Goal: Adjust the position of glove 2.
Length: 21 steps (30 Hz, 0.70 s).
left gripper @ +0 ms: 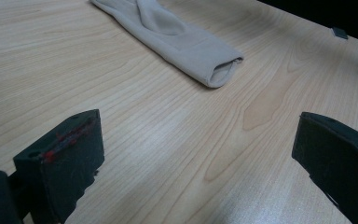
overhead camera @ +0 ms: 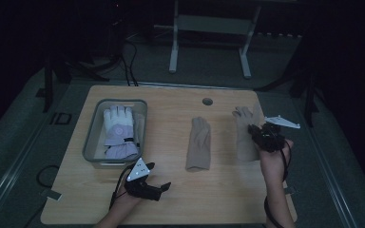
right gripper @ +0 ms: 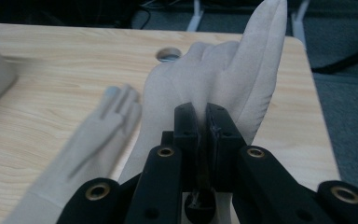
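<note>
Beige glove (right gripper: 223, 79) pinched in right tool (right gripper: 204, 122); high view adds left tool (overhead camera: 158, 176) released.

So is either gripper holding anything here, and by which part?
The right gripper is shut on the beige glove, pinching a fold of fabric at its palm. The left gripper is open, holding nothing.

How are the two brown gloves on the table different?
The middle glove lies flat on the table; nothing touches it. The right glove is pinched by the right gripper, its fabric pulled up off the wood. The middle glove looks narrow and folded; the right glove spreads wider. Both are the same tan cloth.
</note>
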Each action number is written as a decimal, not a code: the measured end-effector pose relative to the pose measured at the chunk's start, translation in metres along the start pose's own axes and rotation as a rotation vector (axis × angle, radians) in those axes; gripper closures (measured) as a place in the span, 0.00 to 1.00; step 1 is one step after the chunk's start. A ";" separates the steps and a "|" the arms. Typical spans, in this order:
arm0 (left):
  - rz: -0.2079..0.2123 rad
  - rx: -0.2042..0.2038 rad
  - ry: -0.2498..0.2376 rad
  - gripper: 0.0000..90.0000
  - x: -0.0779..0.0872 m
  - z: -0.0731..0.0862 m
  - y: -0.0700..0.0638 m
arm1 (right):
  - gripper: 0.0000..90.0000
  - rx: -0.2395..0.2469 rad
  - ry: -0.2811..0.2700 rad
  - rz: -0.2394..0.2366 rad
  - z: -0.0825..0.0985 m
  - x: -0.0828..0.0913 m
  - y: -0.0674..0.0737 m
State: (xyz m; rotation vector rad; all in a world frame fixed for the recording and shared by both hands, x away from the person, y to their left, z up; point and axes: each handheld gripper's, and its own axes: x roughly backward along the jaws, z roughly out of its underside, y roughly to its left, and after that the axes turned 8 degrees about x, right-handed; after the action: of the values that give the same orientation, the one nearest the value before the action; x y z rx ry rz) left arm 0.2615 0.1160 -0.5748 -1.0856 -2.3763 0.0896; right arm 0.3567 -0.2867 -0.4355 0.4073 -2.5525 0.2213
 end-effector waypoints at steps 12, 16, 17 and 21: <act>0.003 0.001 -0.002 0.03 0.000 0.000 0.000 | 0.93 -0.008 -0.019 -0.050 -0.027 -0.018 0.047; 0.003 -0.001 -0.004 0.03 0.000 0.000 -0.001 | 0.93 0.008 -0.013 -0.072 -0.033 -0.028 0.064; 0.003 -0.001 -0.004 0.03 0.000 0.000 -0.001 | 0.93 0.010 -0.012 -0.076 -0.034 -0.030 0.069; 0.006 -0.002 -0.005 0.03 0.000 0.001 -0.001 | 0.93 0.013 -0.001 -0.098 -0.038 -0.040 0.085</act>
State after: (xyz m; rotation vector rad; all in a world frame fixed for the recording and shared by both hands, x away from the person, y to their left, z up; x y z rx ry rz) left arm 0.2603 0.1158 -0.5749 -1.0944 -2.3780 0.0918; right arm 0.3792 -0.1882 -0.4311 0.5364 -2.5257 0.2007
